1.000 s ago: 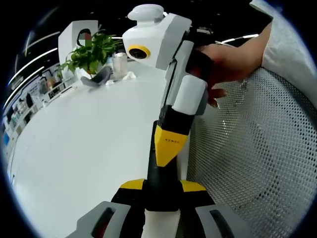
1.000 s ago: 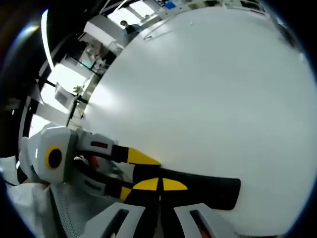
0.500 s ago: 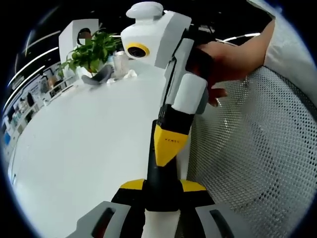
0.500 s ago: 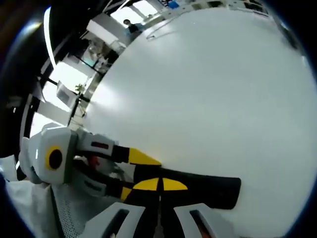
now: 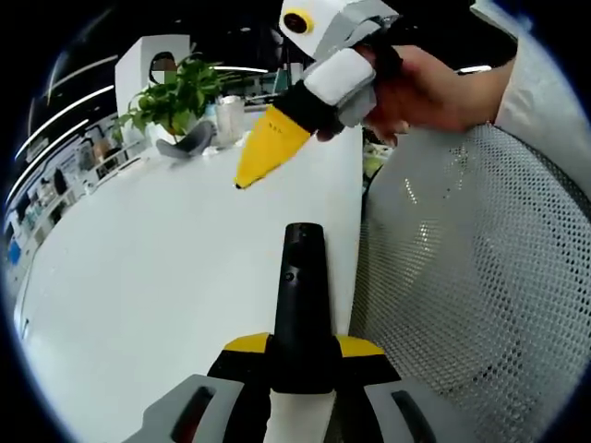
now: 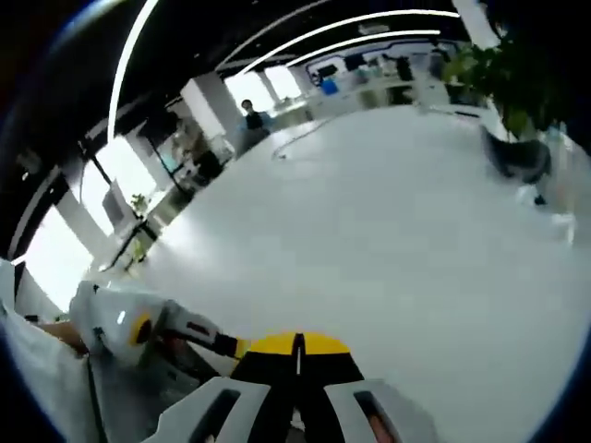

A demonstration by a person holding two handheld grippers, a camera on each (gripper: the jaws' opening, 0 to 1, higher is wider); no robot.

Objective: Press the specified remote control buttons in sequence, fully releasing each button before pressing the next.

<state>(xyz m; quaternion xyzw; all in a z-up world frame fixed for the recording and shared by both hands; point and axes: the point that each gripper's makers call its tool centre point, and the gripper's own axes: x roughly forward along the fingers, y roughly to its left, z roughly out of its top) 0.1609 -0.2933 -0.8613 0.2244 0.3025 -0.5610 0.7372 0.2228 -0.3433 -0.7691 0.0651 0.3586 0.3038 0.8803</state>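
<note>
Black, slim remote control sits pinched in the left gripper over the white table; the right gripper, yellow-tipped jaws pressed together, hovers apart above.

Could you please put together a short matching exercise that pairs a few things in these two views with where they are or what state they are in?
Things:
1. remote control
2. right tongs
3. potted plant
4. mesh chair back

Places or states:
A. shut, raised above the white table
B. far end of the table
C. clamped in the left tongs
D. beside the table edge

Pairs: 1-C, 2-A, 3-B, 4-D
</note>
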